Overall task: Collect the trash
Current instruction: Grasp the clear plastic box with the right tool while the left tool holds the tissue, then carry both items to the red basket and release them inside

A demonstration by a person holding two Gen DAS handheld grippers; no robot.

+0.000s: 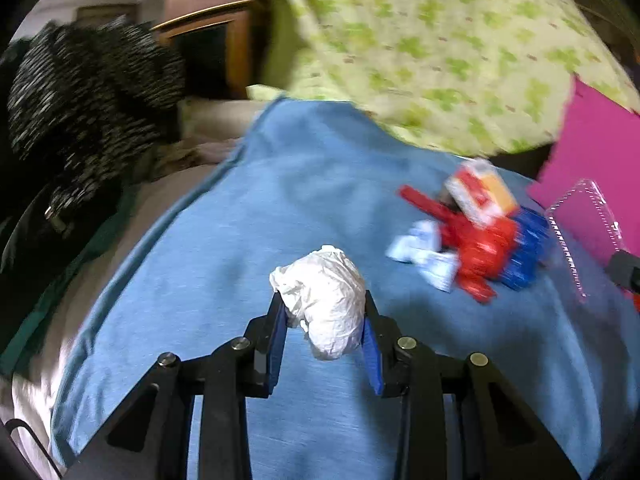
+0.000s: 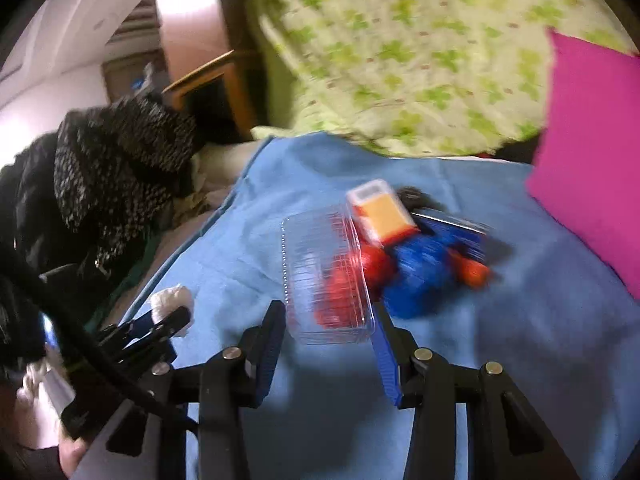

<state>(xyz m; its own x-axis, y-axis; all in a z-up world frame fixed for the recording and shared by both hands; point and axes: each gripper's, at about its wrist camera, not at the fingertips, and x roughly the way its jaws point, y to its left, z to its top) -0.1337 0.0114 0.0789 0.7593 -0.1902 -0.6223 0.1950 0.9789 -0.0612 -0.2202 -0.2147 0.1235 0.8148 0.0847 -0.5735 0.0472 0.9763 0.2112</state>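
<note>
My left gripper (image 1: 324, 312) is shut on a crumpled white paper ball (image 1: 324, 304) and holds it over the blue cloth (image 1: 240, 220). It also shows at the left of the right wrist view (image 2: 168, 312) with the ball (image 2: 172, 300). My right gripper (image 2: 330, 320) is shut on a clear plastic clamshell container (image 2: 324, 272), which also shows in the left wrist view (image 1: 580, 224). A pile of trash lies on the cloth: red and blue wrappers (image 1: 488, 244), a small red, white and orange carton (image 1: 480, 192) and a white scrap (image 1: 420, 248).
A magenta cushion (image 2: 592, 160) stands at the right. A green-patterned quilt (image 1: 420, 40) lies behind the cloth. Black speckled clothing (image 1: 80, 92) is heaped at the left, by wooden furniture (image 1: 236, 48).
</note>
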